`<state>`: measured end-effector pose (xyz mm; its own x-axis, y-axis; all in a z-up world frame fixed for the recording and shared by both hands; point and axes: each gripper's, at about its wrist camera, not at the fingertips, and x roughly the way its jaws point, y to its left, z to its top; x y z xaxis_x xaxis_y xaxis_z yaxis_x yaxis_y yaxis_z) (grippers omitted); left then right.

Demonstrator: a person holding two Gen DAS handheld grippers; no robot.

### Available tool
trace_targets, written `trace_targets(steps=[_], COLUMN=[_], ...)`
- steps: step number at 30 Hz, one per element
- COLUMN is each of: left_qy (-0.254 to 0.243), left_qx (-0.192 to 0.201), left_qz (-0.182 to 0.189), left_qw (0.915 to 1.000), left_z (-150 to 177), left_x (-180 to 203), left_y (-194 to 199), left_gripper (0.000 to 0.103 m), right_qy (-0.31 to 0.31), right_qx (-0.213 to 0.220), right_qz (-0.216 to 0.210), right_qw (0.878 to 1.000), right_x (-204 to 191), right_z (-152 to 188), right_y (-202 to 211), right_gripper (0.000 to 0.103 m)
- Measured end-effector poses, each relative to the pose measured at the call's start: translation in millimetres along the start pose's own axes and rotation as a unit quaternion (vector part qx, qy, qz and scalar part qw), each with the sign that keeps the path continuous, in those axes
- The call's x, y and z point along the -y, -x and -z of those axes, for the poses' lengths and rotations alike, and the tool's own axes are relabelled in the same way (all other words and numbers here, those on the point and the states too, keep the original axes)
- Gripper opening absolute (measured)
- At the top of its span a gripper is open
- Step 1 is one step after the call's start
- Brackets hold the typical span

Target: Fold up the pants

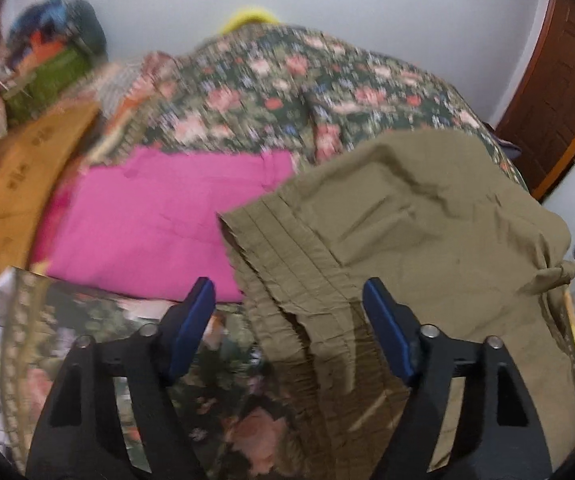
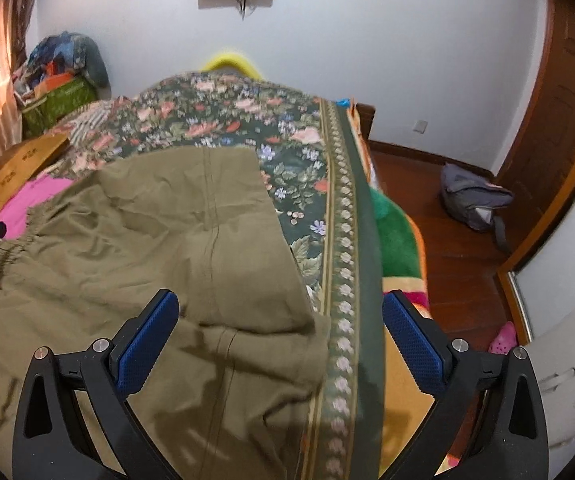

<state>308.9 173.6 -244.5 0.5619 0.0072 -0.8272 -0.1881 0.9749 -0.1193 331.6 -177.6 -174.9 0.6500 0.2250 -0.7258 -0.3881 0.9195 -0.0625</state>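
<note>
Left wrist view alone shows the olive pants' gathered elastic waistband, with a folded pink cloth at ten o'clock of it on the floral bedspread; right wrist view alone shows wooden floor and a grey backpack at two o'clock. Left gripper gapes wide above the waistband, holding nothing. Right gripper is equally spread and empty over the pants' folded edge.

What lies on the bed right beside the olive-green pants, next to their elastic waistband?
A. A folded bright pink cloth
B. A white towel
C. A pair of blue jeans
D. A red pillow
A: a flat bright pink cloth lies on the floral bedspread right against the gathered waistband of the olive-green pants.
</note>
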Motion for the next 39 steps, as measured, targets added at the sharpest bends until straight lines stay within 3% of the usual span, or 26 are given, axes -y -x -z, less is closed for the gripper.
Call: trace_targets(steps=[2,5,7,10,13,16,20,23,25,26,33,39], left_qy=[-0.001,-0.01,-0.019,-0.053,-0.09,-0.098,-0.063,-0.067,-0.071,-0.068,-0.044,-0.04], left_qx=[-0.014,-0.022,-0.024,-0.02,-0.015,-0.016,-0.016,0.005,0.019,0.021,0.003,-0.018], left_qz=[0.014,0.032,0.028,0.005,-0.025,-0.034,-0.003,-0.006,-0.018,-0.021,-0.018,0.003], left_qw=[0.9998,0.9992,0.9991,0.9984,0.9955,0.9944,0.9979,0.9977,0.9971,0.9973,0.9988,0.999], left_z=[2,6,9,12,16,13,6,-2,-12,-16,-40,-47], left_x=[2,8,10,18,25,22,8,4,-1,-4,-32,-45], left_y=[-12,-24,-29,-34,-37,-41,-32,-17,-10,-10,-34,-64], left_gripper=[0.067,0.059,0.057,0.055,0.056,0.056,0.056,0.056,0.056,0.056,0.056,0.056], right_qy=[0.002,0.002,-0.012,-0.031,-0.033,-0.024,-0.006,0.01,0.017,0.019,0.03,0.034], right_qx=[-0.007,-0.028,-0.04,-0.05,-0.046,-0.047,-0.063,-0.051,-0.033,-0.022,-0.007,-0.05], right_qz=[-0.003,-0.016,-0.048,-0.079,-0.091,-0.087,-0.079,-0.068,-0.064,-0.059,-0.082,-0.112], right_qw=[1.0,0.999,0.998,0.995,0.994,0.995,0.995,0.996,0.997,0.998,0.996,0.992], right_x=[2,2,5,6,5,3,2,2,2,1,-10,-13], right_z=[-3,-7,-8,-10,-12,-12,-18,-28,-38,-44,-86,-112], right_y=[-12,-31,-41,-49,-51,-50,-51,-40,-33,-30,-45,-101], right_gripper=[0.098,0.08,0.055,0.03,0.015,0.014,0.016,0.031,0.057,0.061,0.066,0.066])
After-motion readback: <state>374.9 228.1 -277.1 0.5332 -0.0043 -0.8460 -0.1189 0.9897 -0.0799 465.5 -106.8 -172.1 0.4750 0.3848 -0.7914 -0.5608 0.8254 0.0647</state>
